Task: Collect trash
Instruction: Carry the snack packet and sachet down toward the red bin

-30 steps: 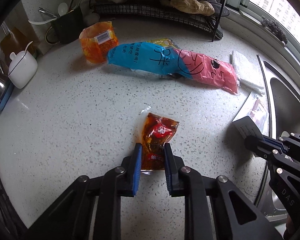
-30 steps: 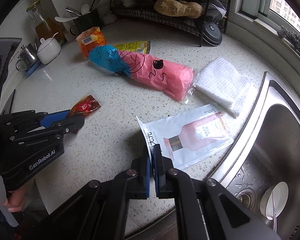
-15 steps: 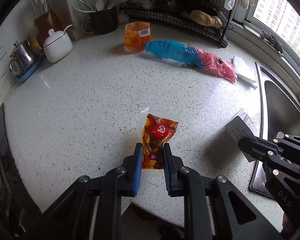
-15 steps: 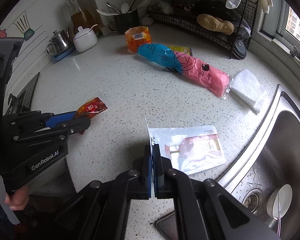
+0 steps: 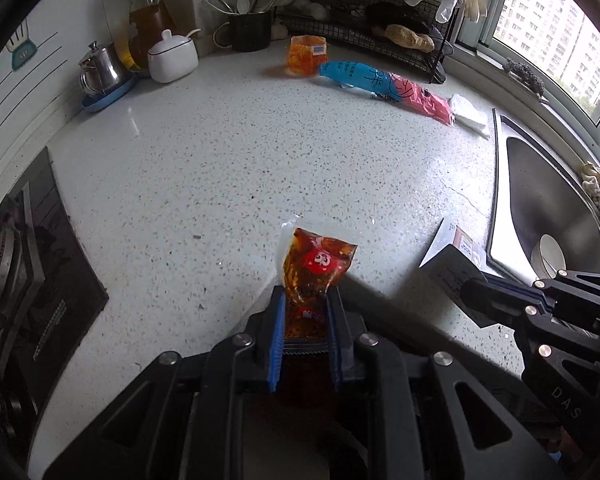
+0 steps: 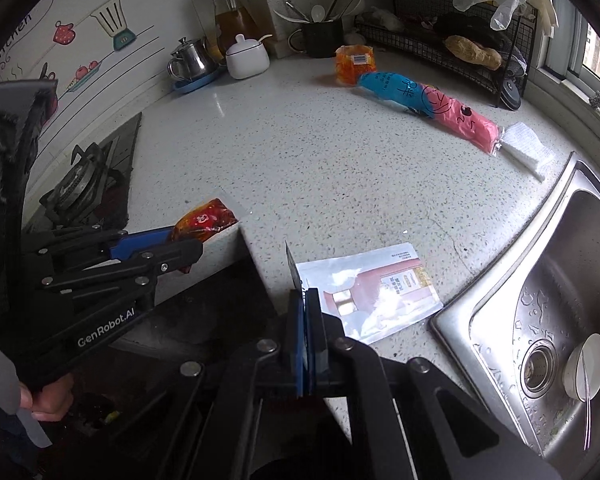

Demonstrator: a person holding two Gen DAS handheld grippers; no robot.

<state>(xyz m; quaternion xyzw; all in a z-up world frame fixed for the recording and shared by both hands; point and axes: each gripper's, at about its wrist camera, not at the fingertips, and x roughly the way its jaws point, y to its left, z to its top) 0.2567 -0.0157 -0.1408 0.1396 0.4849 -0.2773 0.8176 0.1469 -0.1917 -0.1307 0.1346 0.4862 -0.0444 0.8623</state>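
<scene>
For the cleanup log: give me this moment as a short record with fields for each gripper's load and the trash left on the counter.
left gripper: shut on red sauce packet
right gripper: shut on white sachet
left on counter: orange wrapper, blue and pink bag
sink: bowl inside
</scene>
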